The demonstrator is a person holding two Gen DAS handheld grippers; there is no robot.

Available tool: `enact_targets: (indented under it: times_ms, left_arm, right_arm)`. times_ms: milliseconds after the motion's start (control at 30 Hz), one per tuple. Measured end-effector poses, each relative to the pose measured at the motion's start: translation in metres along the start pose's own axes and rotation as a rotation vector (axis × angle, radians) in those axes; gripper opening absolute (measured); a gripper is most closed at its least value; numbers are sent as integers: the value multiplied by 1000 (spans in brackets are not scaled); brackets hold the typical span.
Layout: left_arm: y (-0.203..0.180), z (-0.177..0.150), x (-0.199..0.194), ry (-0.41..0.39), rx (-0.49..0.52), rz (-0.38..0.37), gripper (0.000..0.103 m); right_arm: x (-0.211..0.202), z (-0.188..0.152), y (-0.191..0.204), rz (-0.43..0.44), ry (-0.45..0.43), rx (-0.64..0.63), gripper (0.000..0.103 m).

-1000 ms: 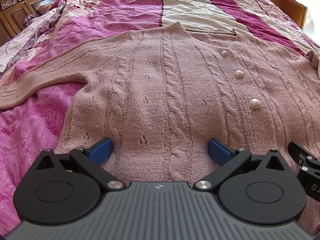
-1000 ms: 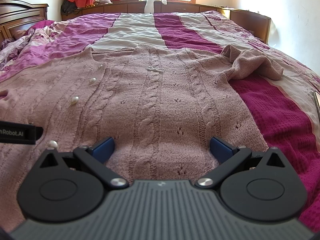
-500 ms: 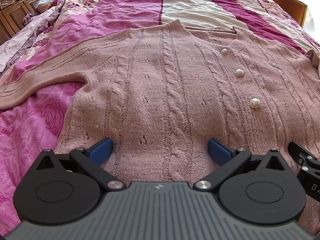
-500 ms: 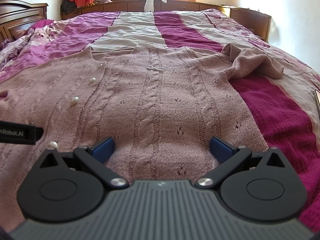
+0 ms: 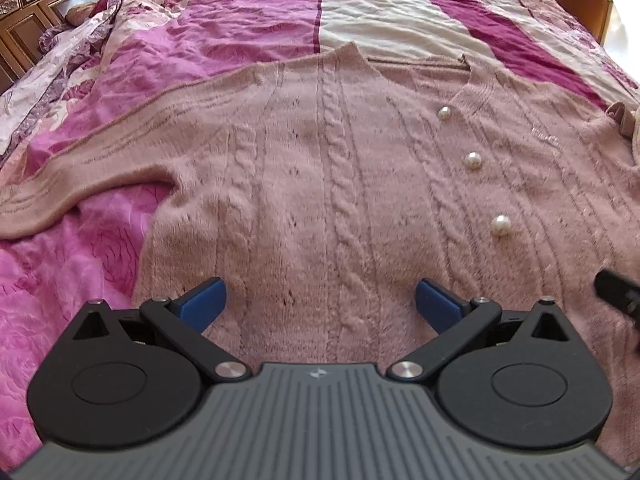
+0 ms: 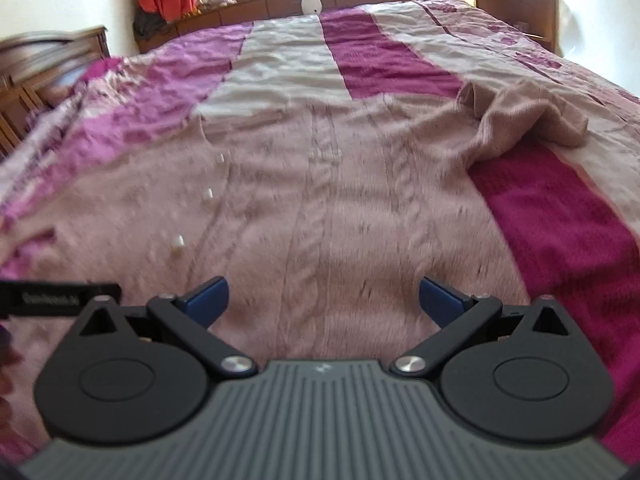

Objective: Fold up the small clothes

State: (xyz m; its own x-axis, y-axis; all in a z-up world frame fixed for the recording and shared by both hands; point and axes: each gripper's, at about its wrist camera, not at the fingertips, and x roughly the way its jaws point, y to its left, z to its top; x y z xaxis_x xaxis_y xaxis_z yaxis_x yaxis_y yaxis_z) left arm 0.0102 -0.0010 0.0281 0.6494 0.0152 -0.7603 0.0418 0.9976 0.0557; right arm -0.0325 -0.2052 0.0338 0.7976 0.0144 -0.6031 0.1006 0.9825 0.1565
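Pink cardigan [image 5: 340, 200] spread flat on bedspread [image 5: 248, 12] for folding; left gripper [image 5: 320, 304] and right gripper [image 6: 324, 300] fingers apart, empty, poised over hem to grab

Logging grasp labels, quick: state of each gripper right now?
Left gripper: open, holding nothing, over the cardigan.
Right gripper: open, holding nothing, over the same cardigan.

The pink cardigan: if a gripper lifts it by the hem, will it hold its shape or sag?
Probably sag: the cardigan is soft cable knit, and its right sleeve already lies crumpled. The long left sleeve would likely trail. The fuzzy knit should grip rather than slip.
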Motion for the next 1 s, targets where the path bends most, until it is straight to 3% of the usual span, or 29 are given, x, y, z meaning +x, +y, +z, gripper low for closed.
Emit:
enact_targets:
  times_ms: [133,267,433,633,667,767,800,1000]
  left_arm:
    - [-1,10,-8,-6,-20,-22,103]
    - [-4,20,-13,-21,-13,-17,103]
    - [-11,25,-9,-10,-1,-18,103]
    - [-19,27,2,13,32,-29,103]
    - [-21,26,3,16,37,-27,103]
    - [-23,27,10,29,35,-31,103]
    - [-23,27,12,33,33,-33,103]
    - [-28,25,24,31,38,-28,103]
  right_arm:
    - [-9,30,-16,-3,-53,-34,103]
    - [-2,62,-39,-61,-100,-70,103]
    - [29,99,-69,-136,-120,-105,103]
    - [69,136,-97,-146,-151,-141,102]
    - [74,142,-100,-137,-157,-140,95]
    - [89,154,-110,-128,-150,-140,88]
    - [94,157,-114,-127,-150,-139,79]
    - [121,162,-136,-118,-100,-113,70]
